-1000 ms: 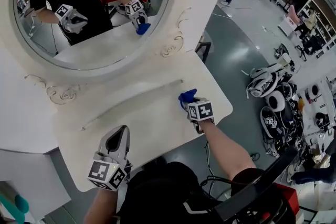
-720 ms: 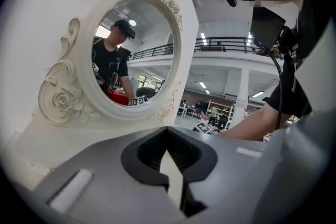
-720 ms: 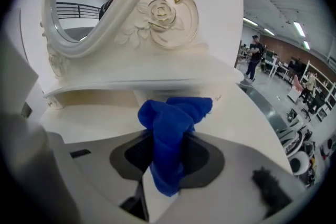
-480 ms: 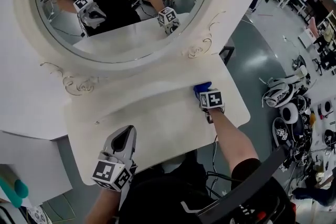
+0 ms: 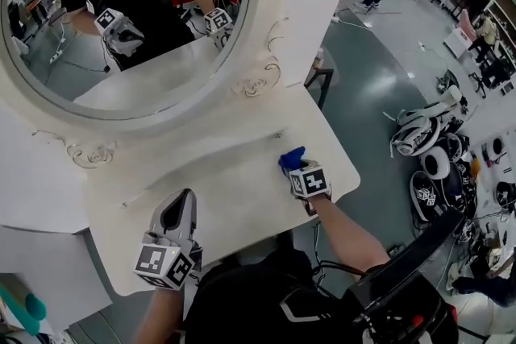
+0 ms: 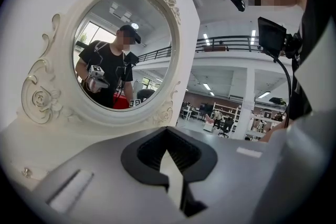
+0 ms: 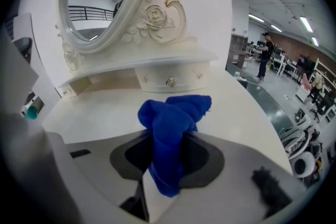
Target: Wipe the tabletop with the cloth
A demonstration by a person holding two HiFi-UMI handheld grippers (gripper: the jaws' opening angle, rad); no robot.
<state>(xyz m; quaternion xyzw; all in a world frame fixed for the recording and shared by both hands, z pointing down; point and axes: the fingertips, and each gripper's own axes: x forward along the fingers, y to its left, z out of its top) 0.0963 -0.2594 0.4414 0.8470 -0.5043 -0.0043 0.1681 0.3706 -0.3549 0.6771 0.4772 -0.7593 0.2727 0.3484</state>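
Two claws over desk point(image 5: 234, 177): right claw point(image 5: 295, 167) pinching bunched cloth point(image 5: 290, 157) right of centre, near desk edge; left claw point(image 5: 185, 201) pressed together, empty. Could overshoot edge, or wipe thinly while so bunched.

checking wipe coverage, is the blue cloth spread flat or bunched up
Bunched up. Right gripper view: the blue cloth is a crumpled wad clamped in the right gripper, its end heaped on the tabletop.

No readable text or labels anywhere
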